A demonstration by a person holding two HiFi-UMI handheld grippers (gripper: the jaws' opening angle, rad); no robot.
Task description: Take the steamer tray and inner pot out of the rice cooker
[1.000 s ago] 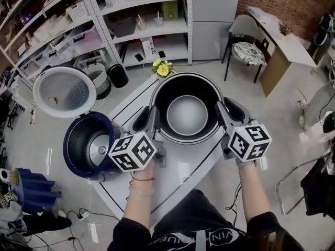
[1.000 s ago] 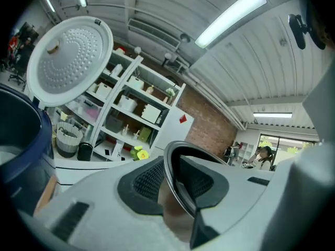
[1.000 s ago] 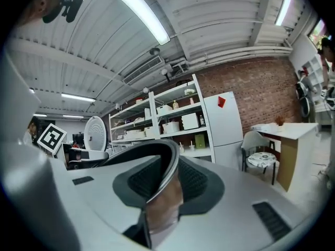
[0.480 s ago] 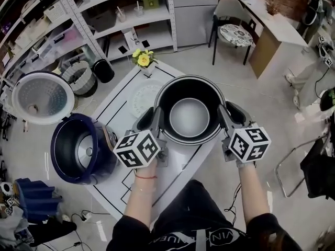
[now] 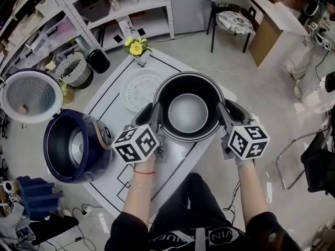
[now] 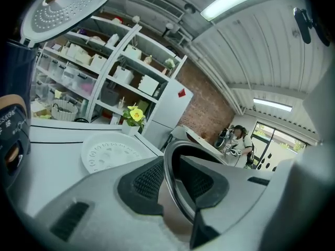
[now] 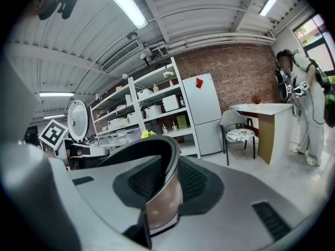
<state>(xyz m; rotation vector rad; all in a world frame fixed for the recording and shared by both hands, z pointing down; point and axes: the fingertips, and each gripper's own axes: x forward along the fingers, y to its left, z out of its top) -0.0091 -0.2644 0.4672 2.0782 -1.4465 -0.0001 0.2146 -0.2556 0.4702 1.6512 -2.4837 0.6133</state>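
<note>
Metal inner pot (image 5: 187,114), base hidden: L hand-held gripper (image 5: 153,114), R hand-held gripper (image 5: 224,114)

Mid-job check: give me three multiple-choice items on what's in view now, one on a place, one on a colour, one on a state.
1. Where is the steamer tray?
A. inside the rice cooker
B. on the table, beside the inner pot
C. inside the inner pot

2. What colour is the rice cooker's body?
A. red
B. white
C. dark blue

3. How is the inner pot held?
A. the left gripper and the right gripper are each shut on its rim, on opposite sides
B. by one gripper only
C. by nothing

Answers: 1 B, the white perforated disc lies flat on the table next to the pot. 2 C, the open cooker's wall is dark blue. 3 A, each gripper view shows the rim pinched between that gripper's pads.
</note>
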